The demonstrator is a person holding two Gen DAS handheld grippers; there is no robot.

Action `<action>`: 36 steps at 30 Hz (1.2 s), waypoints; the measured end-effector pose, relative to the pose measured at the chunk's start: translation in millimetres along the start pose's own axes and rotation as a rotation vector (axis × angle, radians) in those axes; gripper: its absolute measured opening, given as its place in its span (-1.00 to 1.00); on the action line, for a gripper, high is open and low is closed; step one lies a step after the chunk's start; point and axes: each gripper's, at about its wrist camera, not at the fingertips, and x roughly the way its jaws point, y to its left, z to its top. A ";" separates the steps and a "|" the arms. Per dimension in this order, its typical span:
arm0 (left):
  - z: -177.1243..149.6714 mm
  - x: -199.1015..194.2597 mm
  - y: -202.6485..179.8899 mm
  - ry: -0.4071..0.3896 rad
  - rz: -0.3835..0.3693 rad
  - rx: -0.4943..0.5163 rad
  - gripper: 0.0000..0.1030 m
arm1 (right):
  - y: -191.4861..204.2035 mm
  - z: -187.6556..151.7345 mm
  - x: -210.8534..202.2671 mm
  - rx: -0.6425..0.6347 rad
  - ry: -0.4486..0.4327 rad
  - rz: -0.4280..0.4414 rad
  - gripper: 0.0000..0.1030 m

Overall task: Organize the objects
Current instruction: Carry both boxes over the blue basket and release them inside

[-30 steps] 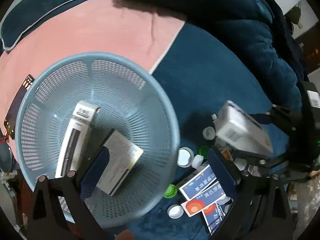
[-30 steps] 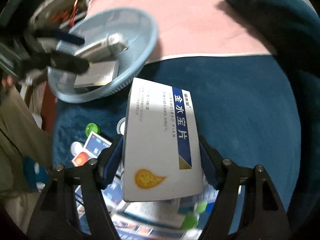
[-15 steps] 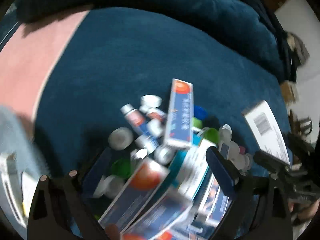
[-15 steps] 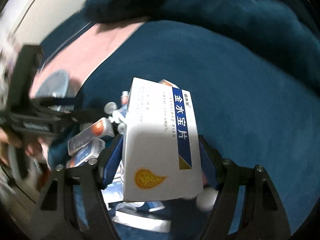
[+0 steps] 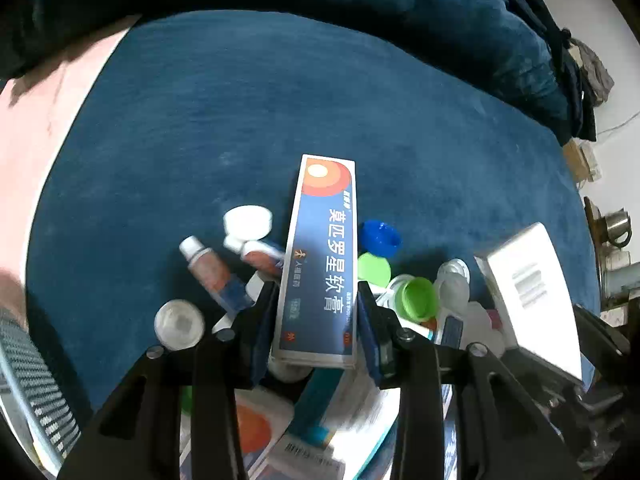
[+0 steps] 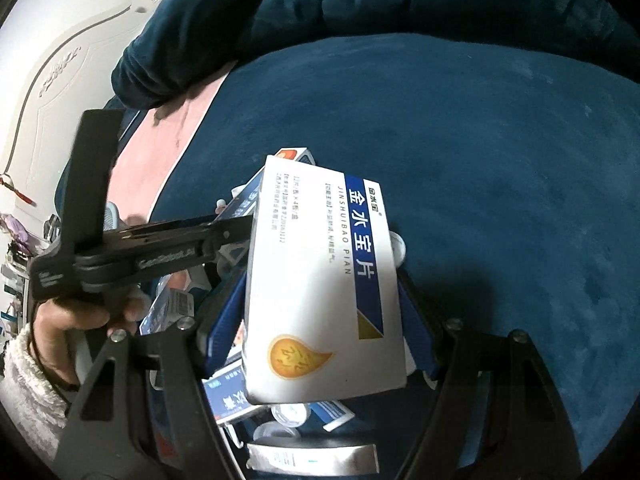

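Over the pile of medicine on the bed, the left gripper (image 5: 316,332) has just closed on a long blue box (image 5: 320,264) to lift it, while the right gripper (image 6: 320,320) pinches a white box (image 6: 320,280).

Dark blue plush blanket (image 5: 280,100) over bed, pink sheet (image 5: 36,128) at left edge. White carved panel (image 6: 52,60) behind. Metal kettle (image 5: 614,226) far right.
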 end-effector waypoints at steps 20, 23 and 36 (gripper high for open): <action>-110.5 -214.0 161.7 -0.280 0.260 -0.308 -0.24 | 171.8 25.5 4.7 -0.185 0.036 0.161 0.40; -128.9 -222.5 195.4 -0.271 0.337 -0.357 -0.24 | 217.1 24.4 14.9 -0.225 0.065 0.208 0.40; -150.1 -191.2 253.4 -0.162 0.411 -0.447 -0.17 | 282.6 -11.4 85.7 -0.195 0.188 0.208 0.43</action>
